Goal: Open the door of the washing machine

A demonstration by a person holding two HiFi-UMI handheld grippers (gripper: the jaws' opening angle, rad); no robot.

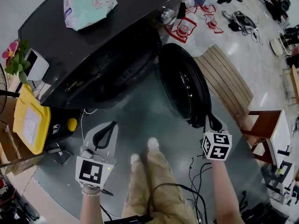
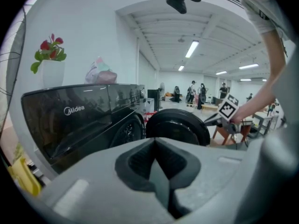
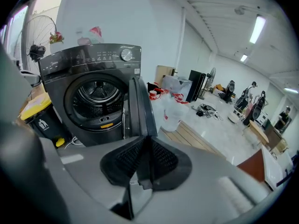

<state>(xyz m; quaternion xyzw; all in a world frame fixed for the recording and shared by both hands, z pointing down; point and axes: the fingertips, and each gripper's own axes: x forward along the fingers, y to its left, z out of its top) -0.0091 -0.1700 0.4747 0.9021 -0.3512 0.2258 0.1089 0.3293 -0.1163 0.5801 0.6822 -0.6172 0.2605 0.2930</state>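
nearest among the containers, a yellow bin (image 1: pixel 29 125) on the floor, just beside the left flank of the washing machine (image 1: pixel 93 50), contents out of sight. behind it, a white pot (image 2: pixel 52 73) with red flowers and green leaves. on the machine's black top, a pastel printed bag (image 1: pixel 88 3), full and slumped. inside the round opening, a ribbed steel drum (image 3: pixel 98 90). past the machine, white plastic bags with red print (image 1: pixel 189 27) on the floor.

underfoot, glossy grey floor (image 1: pixel 140 120) with black cables (image 1: pixel 196 171) trailing across it. beside the door, a slatted wooden board (image 1: pixel 229 83) lying flat. further off, a long white hall with strip lights on the ceiling and people standing at the far end.

door (image 1: pixel 183 85) wide open, swung clear of the drum and seen edge-on in the right gripper view. right gripper (image 1: pixel 211 122) at the door's free rim, jaws nearly together and pinching that rim between the pads. left gripper (image 1: pixel 110 126) low in front of the machine, well apart from the door, jaws pressed together on nothing.
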